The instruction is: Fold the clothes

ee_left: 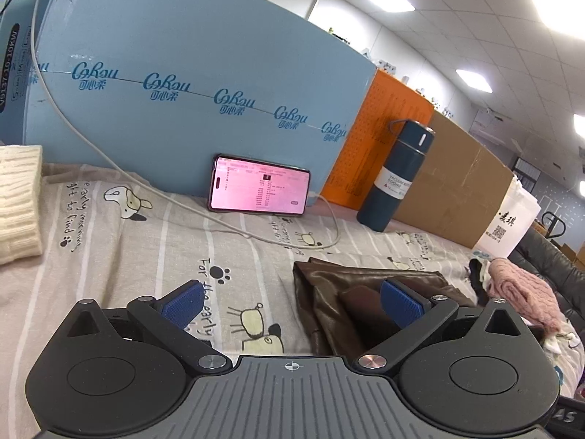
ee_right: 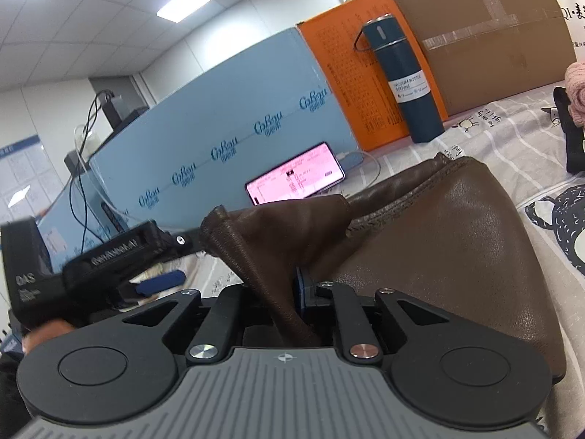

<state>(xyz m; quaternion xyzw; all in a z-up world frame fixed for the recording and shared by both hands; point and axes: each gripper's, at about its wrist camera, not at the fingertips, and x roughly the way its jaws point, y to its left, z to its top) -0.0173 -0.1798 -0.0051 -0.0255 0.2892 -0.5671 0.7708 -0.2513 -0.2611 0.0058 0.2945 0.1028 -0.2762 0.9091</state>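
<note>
Bedsheet (ee_left: 146, 241): cream knit (ee_left: 18, 201) left-view only.

Right gripper (ee_right: 290, 292) pinching brown leather garment (ee_right: 438, 241), flask (ee_right: 406, 80) behind, phone (ee_right: 296, 173) lit

Hidden, cropped and unreadable parts

The right hand-held gripper (ee_right: 292, 292) hides its pads behind a strip of the brown leather garment (ee_right: 438, 256), whose lower edge drops behind the housing. The cream knit (ee_left: 18, 201) is cut by the left edge, the pink knit (ee_right: 577, 87) by the right edge. Text on the phone (ee_left: 259, 186) is too small to read.
</note>
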